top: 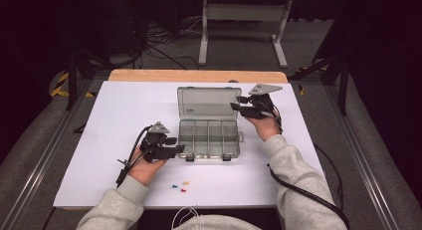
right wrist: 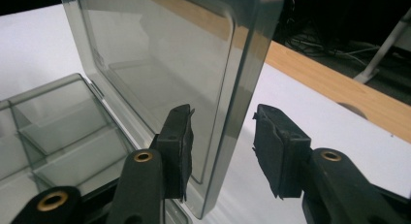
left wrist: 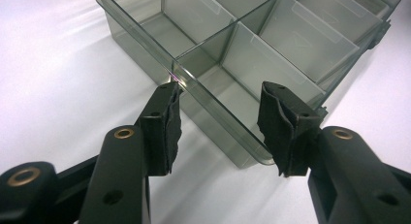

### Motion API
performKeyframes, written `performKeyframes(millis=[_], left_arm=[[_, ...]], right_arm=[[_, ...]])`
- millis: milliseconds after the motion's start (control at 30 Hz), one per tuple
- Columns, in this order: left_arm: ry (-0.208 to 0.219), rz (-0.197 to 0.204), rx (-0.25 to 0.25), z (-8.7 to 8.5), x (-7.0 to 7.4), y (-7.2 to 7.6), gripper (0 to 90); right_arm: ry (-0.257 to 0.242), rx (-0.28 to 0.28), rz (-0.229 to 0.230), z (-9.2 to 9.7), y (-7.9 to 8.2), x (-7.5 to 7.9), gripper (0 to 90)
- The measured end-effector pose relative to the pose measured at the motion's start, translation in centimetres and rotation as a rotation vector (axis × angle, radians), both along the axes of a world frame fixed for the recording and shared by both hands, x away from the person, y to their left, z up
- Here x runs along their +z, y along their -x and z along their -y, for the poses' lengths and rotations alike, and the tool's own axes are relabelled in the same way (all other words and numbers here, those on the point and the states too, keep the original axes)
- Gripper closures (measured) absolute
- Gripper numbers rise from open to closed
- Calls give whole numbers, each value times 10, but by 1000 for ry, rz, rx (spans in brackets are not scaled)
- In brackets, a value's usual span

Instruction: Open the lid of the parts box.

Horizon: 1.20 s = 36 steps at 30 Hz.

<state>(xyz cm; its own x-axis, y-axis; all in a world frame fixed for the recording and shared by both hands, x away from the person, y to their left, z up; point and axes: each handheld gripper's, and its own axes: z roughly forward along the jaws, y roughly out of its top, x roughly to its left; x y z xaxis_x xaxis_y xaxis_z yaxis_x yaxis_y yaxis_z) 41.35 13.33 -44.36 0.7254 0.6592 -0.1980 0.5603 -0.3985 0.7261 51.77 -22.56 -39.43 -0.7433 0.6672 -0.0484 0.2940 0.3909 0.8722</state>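
Box (top: pixel 209 135) sat mid-surface (top: pixel 124 110), lid (top: pixel 209 103) upright. Left hand-held gripper (left wrist: pixel 220 129) straddled its near corner, jaws apart. Right hand-held gripper (right wrist: pixel 220 146) straddled the lid's edge, not pressing.

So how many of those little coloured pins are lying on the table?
3, all loose on the white table near its front edge, just in front of the open box: a blue pin, a yellow pin and a red pin. More could be hidden behind the arms.
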Motion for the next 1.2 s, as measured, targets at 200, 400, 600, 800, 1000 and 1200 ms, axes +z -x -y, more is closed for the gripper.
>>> performKeyframes(millis=[200, 400, 600, 800, 1000, 1200], left_arm=[[-2, -1, -6, 0, 0, 0, 507], [-1, 4, -4, -1, 0, 0, 501], [-1, 5, -1, -1, 0, 1, 496], [-4, 8, -4, -2, 0, 0, 492], [-5, 15, -2, -3, 1, 1, 481], [-3, 17, 0, -4, 1, 2, 469]], right_arm=[[-4, -14, -35, 4, -8, -9, 582], [8, -10, -48, 1, -11, -15, 565], [-2, -9, -77, 0, -16, -21, 558], [-13, -12, -101, 2, -20, -26, 545], [-24, -17, -147, 2, -24, -34, 518], [-24, -18, -172, 2, -27, -38, 507]])
